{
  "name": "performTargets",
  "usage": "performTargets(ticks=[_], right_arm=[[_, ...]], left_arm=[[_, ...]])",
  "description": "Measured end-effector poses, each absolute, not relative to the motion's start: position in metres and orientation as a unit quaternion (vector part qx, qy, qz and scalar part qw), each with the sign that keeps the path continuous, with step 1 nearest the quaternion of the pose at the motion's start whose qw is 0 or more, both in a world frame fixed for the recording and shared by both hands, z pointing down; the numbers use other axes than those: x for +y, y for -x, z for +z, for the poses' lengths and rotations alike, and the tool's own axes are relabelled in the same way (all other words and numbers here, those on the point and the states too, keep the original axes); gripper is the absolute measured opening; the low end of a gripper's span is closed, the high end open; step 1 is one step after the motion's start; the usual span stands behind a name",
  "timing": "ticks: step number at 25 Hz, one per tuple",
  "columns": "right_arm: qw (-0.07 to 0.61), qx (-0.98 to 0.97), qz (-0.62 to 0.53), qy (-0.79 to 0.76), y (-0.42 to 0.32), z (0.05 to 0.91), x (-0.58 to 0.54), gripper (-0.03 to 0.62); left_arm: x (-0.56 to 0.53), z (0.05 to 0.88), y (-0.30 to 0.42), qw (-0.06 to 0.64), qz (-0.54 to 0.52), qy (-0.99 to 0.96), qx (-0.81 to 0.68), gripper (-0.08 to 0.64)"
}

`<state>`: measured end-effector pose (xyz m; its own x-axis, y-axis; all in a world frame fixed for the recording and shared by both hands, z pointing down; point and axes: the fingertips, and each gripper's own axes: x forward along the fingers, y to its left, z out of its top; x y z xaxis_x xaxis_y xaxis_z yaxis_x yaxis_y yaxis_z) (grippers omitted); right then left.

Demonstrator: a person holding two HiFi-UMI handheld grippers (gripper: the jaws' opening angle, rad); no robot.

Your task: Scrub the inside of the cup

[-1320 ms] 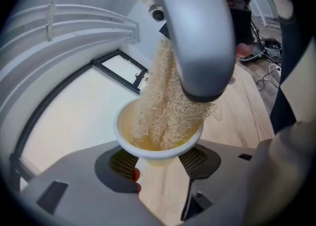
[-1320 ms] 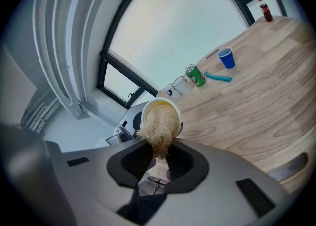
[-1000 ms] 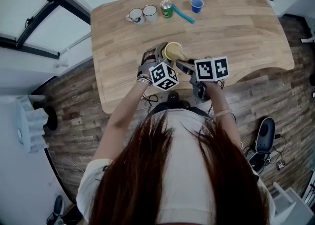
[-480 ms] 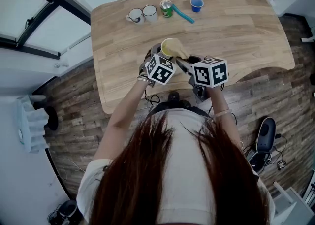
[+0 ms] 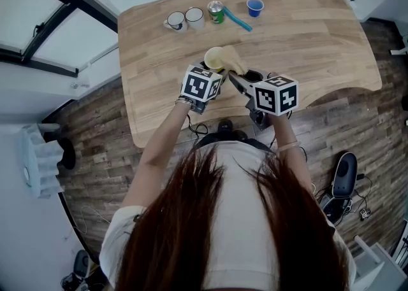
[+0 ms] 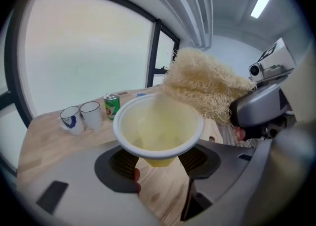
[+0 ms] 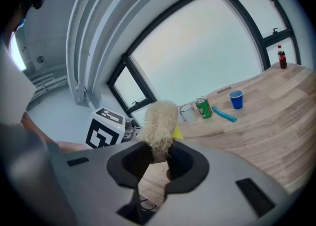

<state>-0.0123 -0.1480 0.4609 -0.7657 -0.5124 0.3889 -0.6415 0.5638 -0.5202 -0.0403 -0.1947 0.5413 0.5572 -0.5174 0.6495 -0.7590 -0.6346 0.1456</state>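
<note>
In my head view the left cube (image 5: 201, 84) covers the cup's (image 5: 215, 59) lower half; in the right gripper view the scrubber (image 7: 159, 126) hides most of it. The can's (image 5: 215, 11) label is too small for me to read.

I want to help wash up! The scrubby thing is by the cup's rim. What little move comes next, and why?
Probably push the loofah down into the yellow cup. The right tongs hold it at the rim, mostly outside, and the left tongs grip the cup, nothing inside it.
</note>
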Motion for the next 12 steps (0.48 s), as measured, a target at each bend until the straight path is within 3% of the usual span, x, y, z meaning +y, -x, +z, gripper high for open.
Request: performTargets(ticks=[12], right_arm=[[0.067, -0.885, 0.331, -0.319, 0.012, 0.452, -0.15, 0.091]], left_arm=[[-0.192, 0.528, 0.032, 0.27, 0.221, -0.877, -0.33, 0.255]])
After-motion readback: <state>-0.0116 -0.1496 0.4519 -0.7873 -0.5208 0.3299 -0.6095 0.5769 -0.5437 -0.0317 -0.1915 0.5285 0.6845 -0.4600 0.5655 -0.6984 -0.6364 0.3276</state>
